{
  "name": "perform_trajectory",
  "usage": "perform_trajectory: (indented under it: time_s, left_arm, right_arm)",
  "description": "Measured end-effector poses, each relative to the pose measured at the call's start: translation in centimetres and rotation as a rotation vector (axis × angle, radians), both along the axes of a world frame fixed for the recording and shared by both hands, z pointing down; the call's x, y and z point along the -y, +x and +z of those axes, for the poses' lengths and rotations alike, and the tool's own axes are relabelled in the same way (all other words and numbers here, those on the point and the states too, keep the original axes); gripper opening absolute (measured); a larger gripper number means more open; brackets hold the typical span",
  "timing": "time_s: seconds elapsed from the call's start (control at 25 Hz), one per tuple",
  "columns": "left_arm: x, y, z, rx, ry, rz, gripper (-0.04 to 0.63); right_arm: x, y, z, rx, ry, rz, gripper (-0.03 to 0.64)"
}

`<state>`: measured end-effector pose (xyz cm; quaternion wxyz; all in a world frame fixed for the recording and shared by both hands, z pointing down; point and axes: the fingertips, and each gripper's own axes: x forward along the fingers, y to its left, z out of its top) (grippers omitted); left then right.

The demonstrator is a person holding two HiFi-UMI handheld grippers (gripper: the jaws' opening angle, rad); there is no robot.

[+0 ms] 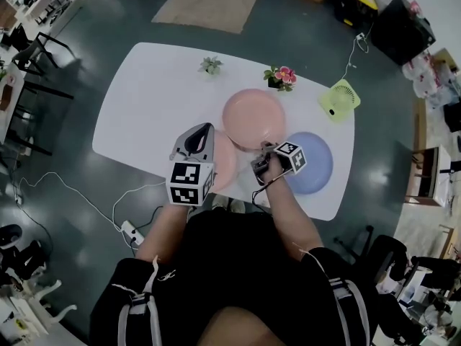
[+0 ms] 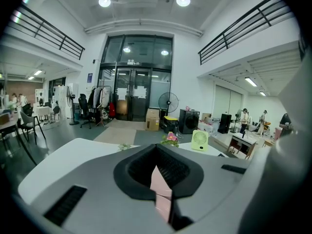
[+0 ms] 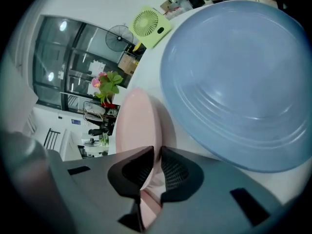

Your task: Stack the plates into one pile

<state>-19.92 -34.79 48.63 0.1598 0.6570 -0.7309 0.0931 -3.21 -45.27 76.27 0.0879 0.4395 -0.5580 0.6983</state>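
Observation:
Three plates lie on the white table point(image 1: 144, 99): a pink plate point(image 1: 252, 115) in the middle, a second pink plate point(image 1: 225, 163) near the front edge, and a blue plate point(image 1: 311, 164) at the right. My left gripper point(image 1: 202, 138) covers most of the second pink plate. In the left gripper view the left gripper point(image 2: 159, 177) is shut on a thin pink rim point(image 2: 161, 191). My right gripper point(image 1: 261, 153) is at the middle plate's near rim. In the right gripper view the right gripper point(image 3: 156, 164) clamps that pink plate point(image 3: 139, 123), with the blue plate point(image 3: 234, 82) just beside it.
A small green plant point(image 1: 211, 65), a pot of pink flowers point(image 1: 281, 76) and a green desk fan point(image 1: 338, 98) stand along the table's far edge. A power strip point(image 1: 132, 231) and cables lie on the floor at the left. Chairs stand further left.

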Motion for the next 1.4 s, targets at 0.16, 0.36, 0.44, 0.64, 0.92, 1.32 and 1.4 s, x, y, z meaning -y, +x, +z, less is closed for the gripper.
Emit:
perform_trajectory:
  time_s: [0.16, 0.36, 0.44, 0.64, 0.92, 1.32, 1.4]
  left_arm:
    - [-0.2, 0.4, -0.5, 0.004, 0.011, 0.014, 0.014]
    - [-0.3, 2.1, -1.1, 0.007, 0.023, 0.053, 0.014]
    - [-0.3, 3.2, -1.4, 0.008, 0.029, 0.078, 0.014]
    - [-0.1, 6.3, -1.8, 0.008, 0.047, 0.156, 0.014]
    - [0.9, 12.2, -1.4, -0.002, 0.049, 0.327, 0.014]
    - [1.9, 20.7, -1.3, -0.009, 0.046, 0.503, 0.014]
    - [2.0, 21.3, -1.1, -0.007, 0.042, 0.518, 0.014]
  right_arm:
    - [0.1, 0.7, -1.6, 0.047, 0.034, 0.038, 0.069]
    - [-0.7, 2.1, -3.4, 0.074, 0.073, 0.041, 0.072]
    - [-1.1, 3.0, -4.2, 0.101, 0.089, 0.058, 0.071]
    - [-1.2, 6.7, -6.5, 0.145, 0.156, 0.131, 0.072]
    - [-2.7, 14.9, -7.8, 0.118, 0.220, 0.305, 0.074]
    - [-6.0, 25.0, -6.4, 0.051, 0.197, 0.488, 0.082]
    - [-6.5, 25.8, -5.9, 0.040, 0.187, 0.500, 0.081]
